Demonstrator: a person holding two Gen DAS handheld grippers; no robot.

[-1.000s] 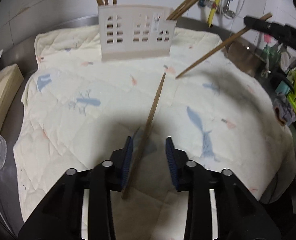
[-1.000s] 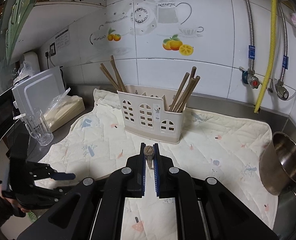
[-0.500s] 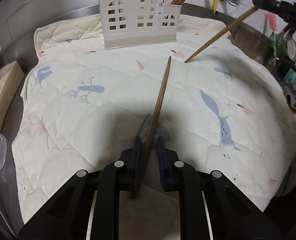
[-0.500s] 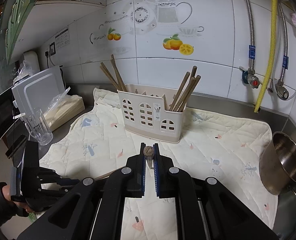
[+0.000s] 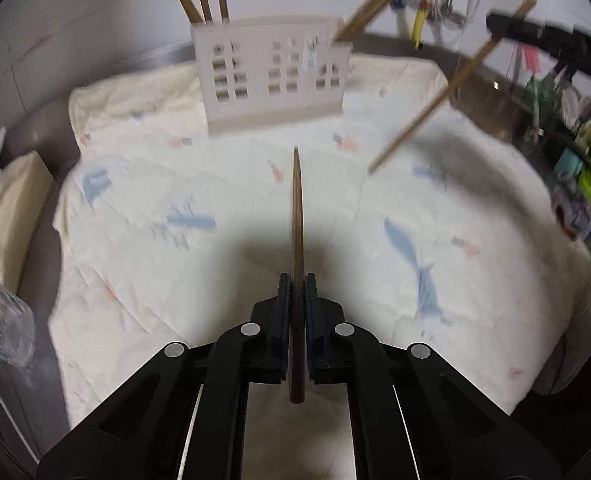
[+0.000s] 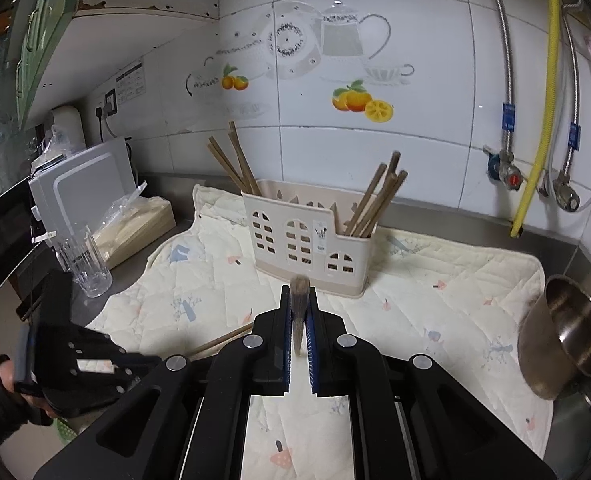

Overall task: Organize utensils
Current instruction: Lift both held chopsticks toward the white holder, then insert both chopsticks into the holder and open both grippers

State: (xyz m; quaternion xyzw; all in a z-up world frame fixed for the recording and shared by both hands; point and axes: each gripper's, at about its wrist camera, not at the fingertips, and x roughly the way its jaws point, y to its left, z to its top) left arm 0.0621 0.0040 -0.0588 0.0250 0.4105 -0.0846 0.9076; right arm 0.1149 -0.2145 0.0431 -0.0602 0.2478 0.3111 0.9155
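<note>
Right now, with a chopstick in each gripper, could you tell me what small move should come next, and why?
Probably lift the left gripper toward the holder: its fingers have just closed on a chopstick pointing at it. The right gripper already holds its own chopstick.

A cream quilted cloth (image 5: 143, 184) printed with pale blue and pink motifs is covering the counter. A beige holder (image 6: 307, 240) with arched window cut-outs is carrying brown chopsticks (image 6: 375, 200), against white tiles (image 6: 415, 152) showing oranges and a grey teapot.
</note>
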